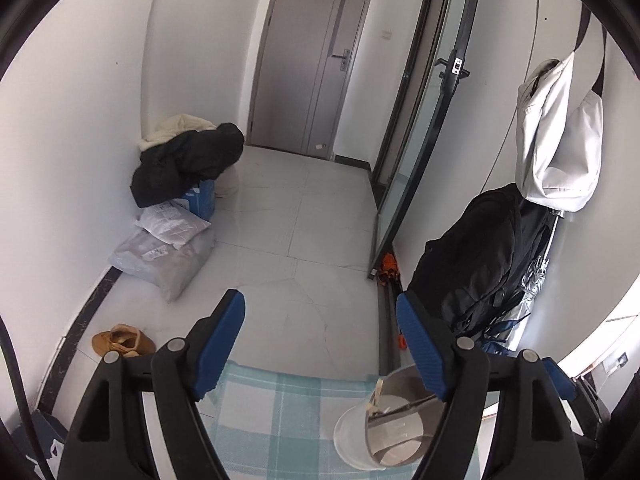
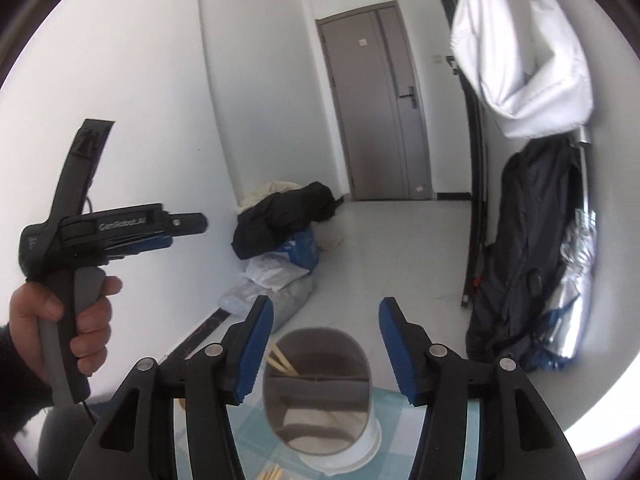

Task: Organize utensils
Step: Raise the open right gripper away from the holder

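A grey utensil holder with inner dividers and a white base stands on a blue-and-white checked cloth. Wooden chopsticks lean in its far left compartment. My right gripper hovers just above and before the holder, open, its blue pads clear of the rim. In the left wrist view the holder sits low right, beside the right finger. My left gripper is open with nothing between its pads. A hand holds it at the left of the right wrist view. More wooden sticks lie on the cloth at the bottom edge.
Beyond the cloth lies a pale tiled floor. A dark coat over bags lies by the left wall, with a tan shoe nearer. A black backpack and a white bag hang at right, beside a glass door.
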`<state>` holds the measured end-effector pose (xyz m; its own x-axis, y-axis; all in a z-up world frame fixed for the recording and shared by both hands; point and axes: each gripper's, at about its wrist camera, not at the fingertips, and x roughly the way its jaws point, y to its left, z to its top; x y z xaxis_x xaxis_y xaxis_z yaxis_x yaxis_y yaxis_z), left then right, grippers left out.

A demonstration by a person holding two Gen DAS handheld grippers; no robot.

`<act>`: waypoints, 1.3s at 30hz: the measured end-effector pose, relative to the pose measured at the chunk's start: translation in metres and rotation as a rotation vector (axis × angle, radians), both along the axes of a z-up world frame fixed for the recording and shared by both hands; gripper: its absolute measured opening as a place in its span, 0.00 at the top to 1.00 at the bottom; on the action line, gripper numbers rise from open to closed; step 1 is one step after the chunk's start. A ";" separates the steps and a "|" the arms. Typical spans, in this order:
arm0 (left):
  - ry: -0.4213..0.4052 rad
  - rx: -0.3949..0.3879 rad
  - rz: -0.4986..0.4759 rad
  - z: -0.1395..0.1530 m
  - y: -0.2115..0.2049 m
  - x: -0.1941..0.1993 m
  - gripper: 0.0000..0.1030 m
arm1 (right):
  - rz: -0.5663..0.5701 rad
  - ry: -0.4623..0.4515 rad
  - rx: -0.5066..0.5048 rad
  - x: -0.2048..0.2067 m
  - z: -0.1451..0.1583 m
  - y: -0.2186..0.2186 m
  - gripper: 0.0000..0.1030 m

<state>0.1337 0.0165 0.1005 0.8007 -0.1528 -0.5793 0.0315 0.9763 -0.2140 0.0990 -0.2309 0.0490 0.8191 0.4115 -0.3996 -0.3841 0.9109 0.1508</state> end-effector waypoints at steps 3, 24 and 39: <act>-0.017 0.021 0.018 0.002 -0.003 -0.016 0.20 | -0.016 -0.007 0.007 -0.017 0.001 -0.002 0.42; -0.090 0.095 0.029 -0.021 -0.010 -0.114 0.07 | -0.067 -0.032 0.010 -0.116 -0.010 0.013 0.10; 0.008 0.083 -0.029 -0.076 -0.014 -0.132 0.07 | -0.094 0.045 -0.038 -0.140 -0.057 0.018 0.07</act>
<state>0.0018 0.0027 0.0250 0.7917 -0.1273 -0.5975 0.0588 0.9894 -0.1330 -0.0412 -0.2127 -0.0077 0.8342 0.3176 -0.4508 -0.2904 0.9480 0.1304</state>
